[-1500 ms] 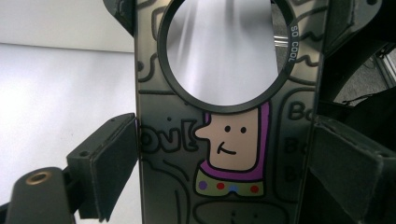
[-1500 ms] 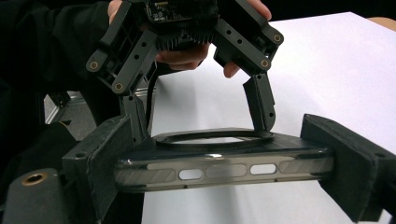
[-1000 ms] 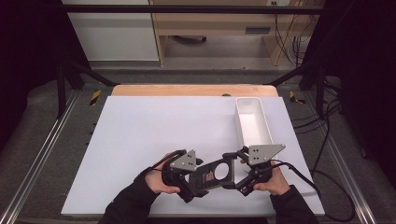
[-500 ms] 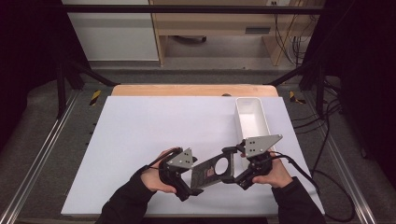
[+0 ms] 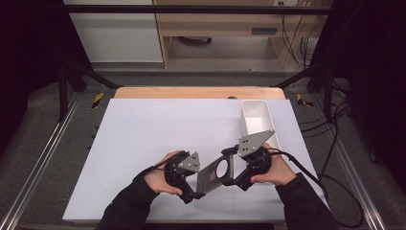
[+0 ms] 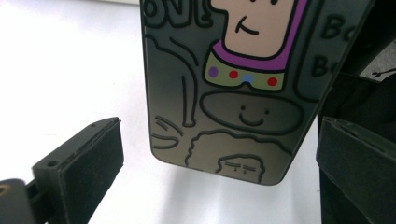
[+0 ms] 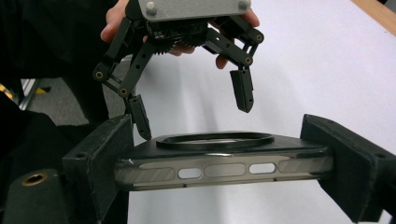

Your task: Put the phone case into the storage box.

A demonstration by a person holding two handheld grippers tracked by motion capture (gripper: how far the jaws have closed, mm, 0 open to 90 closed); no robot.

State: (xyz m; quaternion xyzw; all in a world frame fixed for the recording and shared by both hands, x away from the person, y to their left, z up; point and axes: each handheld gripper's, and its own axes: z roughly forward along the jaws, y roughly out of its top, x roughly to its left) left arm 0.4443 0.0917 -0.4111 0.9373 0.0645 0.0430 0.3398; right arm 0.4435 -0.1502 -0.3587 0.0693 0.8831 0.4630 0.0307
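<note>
A dark phone case (image 5: 215, 172) with a round ring on one face is held off the white board between both hands. My right gripper (image 5: 235, 176) is shut on its long edges; in the right gripper view the phone case (image 7: 219, 161) spans both jaws, slotted edge facing the camera. My left gripper (image 5: 190, 188) is open at the case's lower end. The printed cartoon face of the case (image 6: 224, 88) hangs between the spread pads (image 6: 88, 163) without touching them. The left gripper (image 7: 194, 116) appears opposite, jaws spread.
A long white bin (image 5: 256, 117) stands at the back right of the white board (image 5: 143, 139), close beyond my right hand. A wooden table edge (image 5: 191, 92) runs behind. Cables (image 5: 330, 191) trail off to the right.
The right gripper has risen and tipped the case's right end upward. The left gripper has shifted slightly lower at the case's other end.
</note>
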